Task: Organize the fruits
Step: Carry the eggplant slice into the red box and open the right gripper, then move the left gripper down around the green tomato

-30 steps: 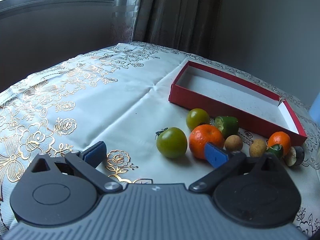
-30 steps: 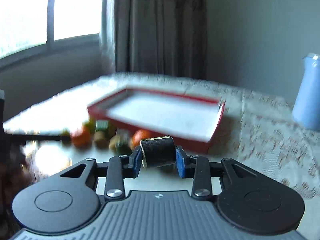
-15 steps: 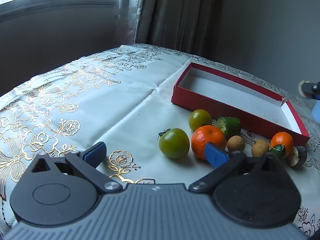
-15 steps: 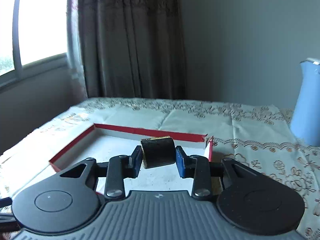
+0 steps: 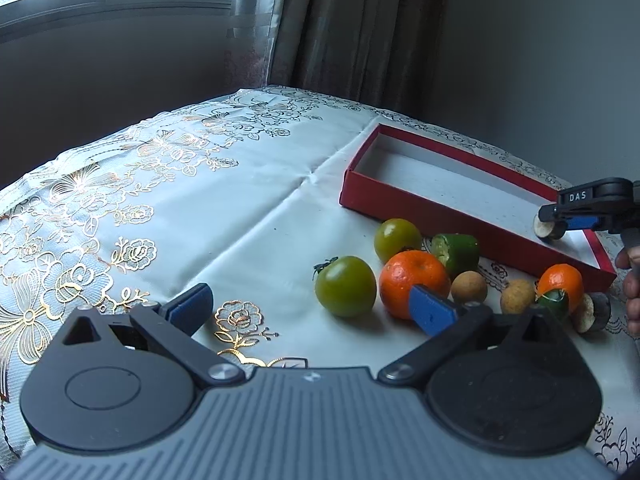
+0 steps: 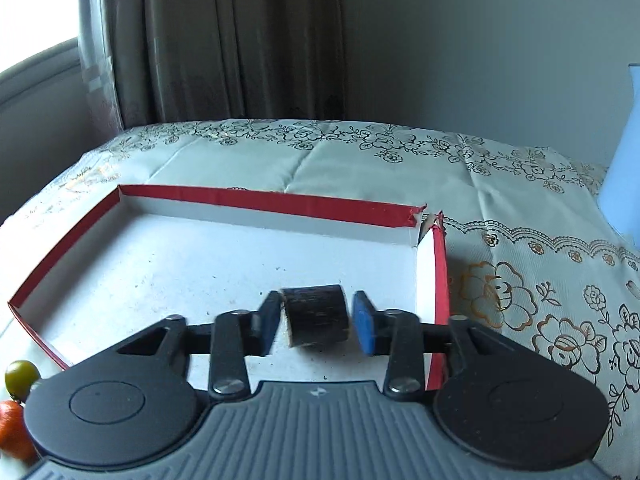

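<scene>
A red box [image 5: 440, 216] with a white floor lies on the flowered tablecloth. In front of it sit two green tomatoes [image 5: 346, 286] [image 5: 397, 234], a large mandarin [image 5: 414, 284], a cut green piece [image 5: 456, 250], two longans [image 5: 469, 287], a small mandarin [image 5: 560, 282] and a dark cut piece [image 5: 592, 312]. My left gripper [image 5: 310, 308] hangs open just short of the fruits. My right gripper [image 6: 316, 328] [image 5: 560, 220] is low over the box's right end. Its jaws are opening, and a dark cylindrical piece [image 6: 316, 316] sits between them with a slim gap at each pad.
A light blue jug [image 6: 624, 184] stands on the cloth to the right of the box. A person's hand [image 5: 632, 280] shows at the right edge. The box's far right corner [image 6: 426, 220] is torn. Curtain, window and wall lie behind the table.
My right gripper has swung from beside the fruits to over the box's right end and sunk toward its floor. Its pads have parted from the dark piece. The left gripper has stayed put.
</scene>
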`<control>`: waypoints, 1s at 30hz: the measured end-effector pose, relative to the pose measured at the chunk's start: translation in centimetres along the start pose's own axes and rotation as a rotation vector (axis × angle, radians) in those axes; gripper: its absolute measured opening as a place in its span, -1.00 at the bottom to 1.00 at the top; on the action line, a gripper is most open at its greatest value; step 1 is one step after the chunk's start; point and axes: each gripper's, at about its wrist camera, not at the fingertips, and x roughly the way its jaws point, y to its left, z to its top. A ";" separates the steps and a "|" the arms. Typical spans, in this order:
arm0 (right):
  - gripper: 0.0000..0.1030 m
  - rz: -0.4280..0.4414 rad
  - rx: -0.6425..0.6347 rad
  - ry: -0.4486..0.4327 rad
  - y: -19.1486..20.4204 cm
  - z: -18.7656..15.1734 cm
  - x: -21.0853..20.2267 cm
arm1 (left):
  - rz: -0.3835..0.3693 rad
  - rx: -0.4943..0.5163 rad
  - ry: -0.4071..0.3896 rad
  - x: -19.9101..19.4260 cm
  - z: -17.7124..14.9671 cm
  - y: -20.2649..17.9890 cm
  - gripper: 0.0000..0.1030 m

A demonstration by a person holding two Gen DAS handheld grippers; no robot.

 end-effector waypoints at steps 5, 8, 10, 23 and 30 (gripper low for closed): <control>-0.16 0.014 0.052 -0.107 -1.1 0.2 -3.3 | 0.001 -0.001 0.000 0.0 0.0 0.0 1.00; -0.08 0.060 0.102 -0.201 -2.9 0.1 -6.9 | 0.005 -0.002 -0.003 -0.1 0.0 0.0 1.00; 0.11 0.065 0.119 -0.269 -4.1 -0.6 -9.5 | 0.008 -0.003 -0.004 -0.1 0.0 0.0 1.00; 0.42 -0.053 0.243 -0.398 -10.5 -7.8 -12.3 | 0.031 0.026 -0.025 -1.4 -0.3 0.7 1.00; 0.42 -0.016 0.216 -0.427 -9.9 -8.1 -12.8 | -0.100 0.226 -0.041 -1.7 0.0 0.5 1.00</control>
